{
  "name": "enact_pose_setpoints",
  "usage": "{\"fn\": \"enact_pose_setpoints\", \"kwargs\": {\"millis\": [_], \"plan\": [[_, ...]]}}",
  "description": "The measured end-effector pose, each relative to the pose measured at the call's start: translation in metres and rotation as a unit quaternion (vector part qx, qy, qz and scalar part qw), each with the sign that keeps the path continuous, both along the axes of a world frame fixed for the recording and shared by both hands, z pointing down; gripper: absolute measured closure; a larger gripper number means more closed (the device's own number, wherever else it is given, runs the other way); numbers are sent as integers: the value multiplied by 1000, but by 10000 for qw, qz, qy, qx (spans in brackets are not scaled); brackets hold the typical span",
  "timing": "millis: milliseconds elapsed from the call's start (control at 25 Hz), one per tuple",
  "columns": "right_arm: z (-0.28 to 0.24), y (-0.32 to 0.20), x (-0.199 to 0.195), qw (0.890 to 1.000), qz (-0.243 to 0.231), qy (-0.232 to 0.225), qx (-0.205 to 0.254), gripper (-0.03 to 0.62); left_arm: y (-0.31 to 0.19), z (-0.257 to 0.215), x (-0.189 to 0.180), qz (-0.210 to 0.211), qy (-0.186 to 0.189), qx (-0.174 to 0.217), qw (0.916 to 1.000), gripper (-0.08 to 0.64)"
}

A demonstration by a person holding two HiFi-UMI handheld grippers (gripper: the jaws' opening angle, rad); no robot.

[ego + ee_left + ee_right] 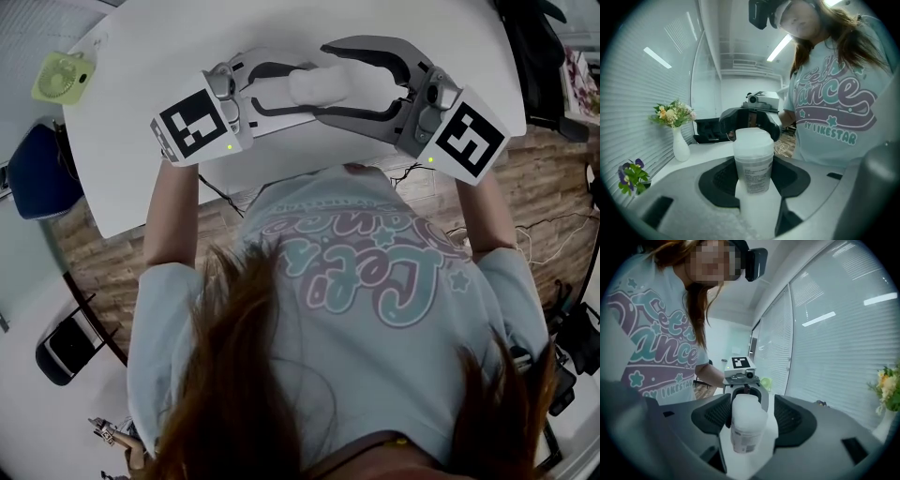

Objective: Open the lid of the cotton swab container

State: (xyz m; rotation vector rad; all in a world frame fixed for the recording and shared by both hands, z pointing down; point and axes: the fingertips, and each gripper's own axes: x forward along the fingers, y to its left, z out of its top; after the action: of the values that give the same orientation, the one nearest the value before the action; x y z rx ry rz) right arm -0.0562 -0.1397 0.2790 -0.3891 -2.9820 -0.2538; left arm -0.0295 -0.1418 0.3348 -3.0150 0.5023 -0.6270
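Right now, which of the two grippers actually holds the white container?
The left gripper: its fingers clamp the container on both sides. The right gripper's fingers stand wider than it, leaving a gap.

The head view looks steeply down from above the cotton swab container (317, 84), well back over the table (141, 141), while the left gripper (298, 87) view and the right gripper (328, 81) view face it closely, near level, from opposite sides, each showing the other gripper just behind it.

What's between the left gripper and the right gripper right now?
Only the cotton swab container: the left gripper clamps it, and the right gripper has its jaws apart on either side of it. All three views show this.
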Motion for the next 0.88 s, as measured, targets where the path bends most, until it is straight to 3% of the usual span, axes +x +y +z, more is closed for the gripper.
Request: {"fn": "enact_pose_setpoints", "kwargs": {"millis": [360,520,880], "plan": [[-1,19,-12,9982,-574,194,-18,317,15,-8,-6,75,11,21,10000,371],[1,23,-13,9972,-702,245,-34,362,16,-9,-9,19,-2,3,10000,371],[5,28,-13,9952,-898,365,125,367,15,-10,-5,85,-86,-30,9999,371]]}}
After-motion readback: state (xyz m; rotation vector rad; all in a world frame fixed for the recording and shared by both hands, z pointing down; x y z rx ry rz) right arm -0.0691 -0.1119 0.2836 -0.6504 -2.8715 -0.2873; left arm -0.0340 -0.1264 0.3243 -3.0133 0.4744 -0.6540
